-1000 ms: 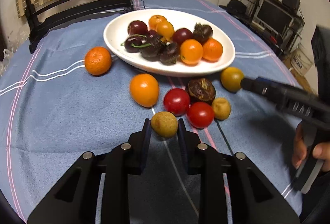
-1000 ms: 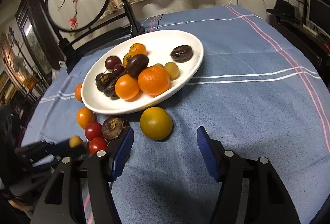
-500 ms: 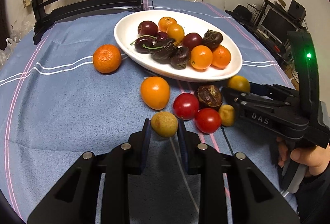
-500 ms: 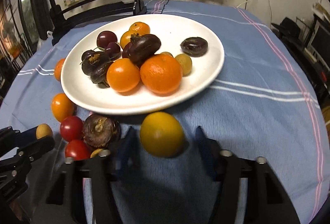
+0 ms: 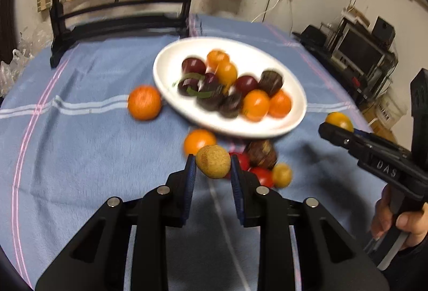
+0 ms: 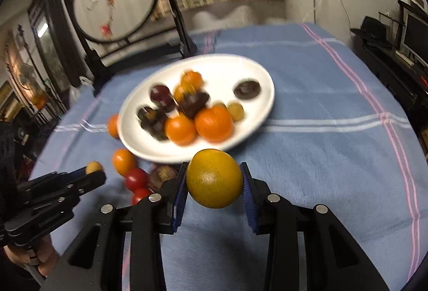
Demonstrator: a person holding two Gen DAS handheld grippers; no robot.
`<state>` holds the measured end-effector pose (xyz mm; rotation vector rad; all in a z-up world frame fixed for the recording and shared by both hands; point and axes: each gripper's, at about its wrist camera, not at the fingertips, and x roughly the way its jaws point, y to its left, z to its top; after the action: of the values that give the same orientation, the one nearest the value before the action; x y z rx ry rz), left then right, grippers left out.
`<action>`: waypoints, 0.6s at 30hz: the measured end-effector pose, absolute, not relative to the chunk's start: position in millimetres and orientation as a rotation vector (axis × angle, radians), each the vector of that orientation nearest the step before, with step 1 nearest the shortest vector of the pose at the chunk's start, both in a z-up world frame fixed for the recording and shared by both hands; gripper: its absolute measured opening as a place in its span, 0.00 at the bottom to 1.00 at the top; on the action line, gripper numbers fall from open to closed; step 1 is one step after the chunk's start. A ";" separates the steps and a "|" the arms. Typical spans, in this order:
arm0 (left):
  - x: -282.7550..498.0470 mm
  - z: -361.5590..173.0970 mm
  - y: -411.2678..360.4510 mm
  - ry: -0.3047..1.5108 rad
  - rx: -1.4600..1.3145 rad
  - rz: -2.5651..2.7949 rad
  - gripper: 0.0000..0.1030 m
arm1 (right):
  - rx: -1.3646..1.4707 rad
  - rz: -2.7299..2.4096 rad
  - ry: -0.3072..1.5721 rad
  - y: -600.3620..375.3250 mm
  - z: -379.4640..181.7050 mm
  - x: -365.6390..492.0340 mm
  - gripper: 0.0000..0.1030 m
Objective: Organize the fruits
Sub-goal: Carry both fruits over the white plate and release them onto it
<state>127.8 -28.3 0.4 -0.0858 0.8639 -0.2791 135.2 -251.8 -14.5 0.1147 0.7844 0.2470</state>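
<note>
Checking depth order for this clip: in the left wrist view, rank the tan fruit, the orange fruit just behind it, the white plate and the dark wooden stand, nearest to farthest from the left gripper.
1. Tan fruit: between the left gripper fingers.
2. Orange fruit: just behind, slightly left, on the cloth.
3. White plate: mid-table, right of centre.
4. Dark wooden stand: far edge, left.

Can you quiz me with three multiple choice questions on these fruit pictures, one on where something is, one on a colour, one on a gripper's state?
1. The loose mandarin lies where?
A. on the cloth beside the plate
B. on the plate
C. in a gripper

2. The plate is what colour?
A. blue
B. white
C. black

3. The right gripper is:
A. open
B. shut on nothing
C. shut on the yellow-orange citrus

Answers: 1 A, it rests on blue cloth left of the rim. 2 B, the rim is white. 3 C, both pads press its sides.
</note>
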 end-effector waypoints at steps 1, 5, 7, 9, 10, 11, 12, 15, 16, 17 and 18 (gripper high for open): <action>133.3 7.2 -31.4 0.857 -0.076 -0.281 0.24 | 0.116 0.257 0.772 -250.9 -9.4 137.9 0.37; 158.5 20.3 -42.7 0.838 -0.043 -0.258 0.24 | 0.123 0.268 0.730 -246.4 4.8 155.5 0.37; 174.9 22.5 -47.9 0.840 -0.046 -0.248 0.24 | 0.136 0.273 0.725 -245.5 6.1 167.1 0.37; 186.3 19.9 -49.5 0.844 -0.042 -0.240 0.24 | 0.146 0.281 0.735 -243.6 4.4 178.8 0.37; 192.6 18.7 -50.9 0.848 -0.041 -0.232 0.24 | 0.150 0.282 0.739 -243.1 2.9 183.2 0.37; 201.7 16.3 -51.6 0.857 -0.048 -0.221 0.24 | 0.151 0.281 0.742 -242.2 1.8 188.6 0.37; 209.9 13.7 -52.1 0.866 -0.055 -0.216 0.24 | 0.151 0.280 0.747 -240.6 0.5 195.4 0.37; 228.2 6.6 -53.3 0.890 -0.071 -0.202 0.24 | 0.165 0.278 0.765 -238.4 -3.8 213.7 0.37; 231.8 5.4 -54.3 0.894 -0.071 -0.196 0.24 | 0.169 0.272 0.769 -238.2 -5.6 219.9 0.37; 238.1 3.3 -55.5 0.899 -0.070 -0.190 0.24 | 0.171 0.265 0.770 -237.5 -7.2 225.3 0.37; 241.1 2.5 -55.9 0.900 -0.070 -0.188 0.24 | 0.170 0.260 0.772 -236.6 -8.6 229.9 0.37</action>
<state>241.1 -55.9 2.5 -0.0697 0.9005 -0.1883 229.9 -236.6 -8.6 0.1697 0.7720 0.2604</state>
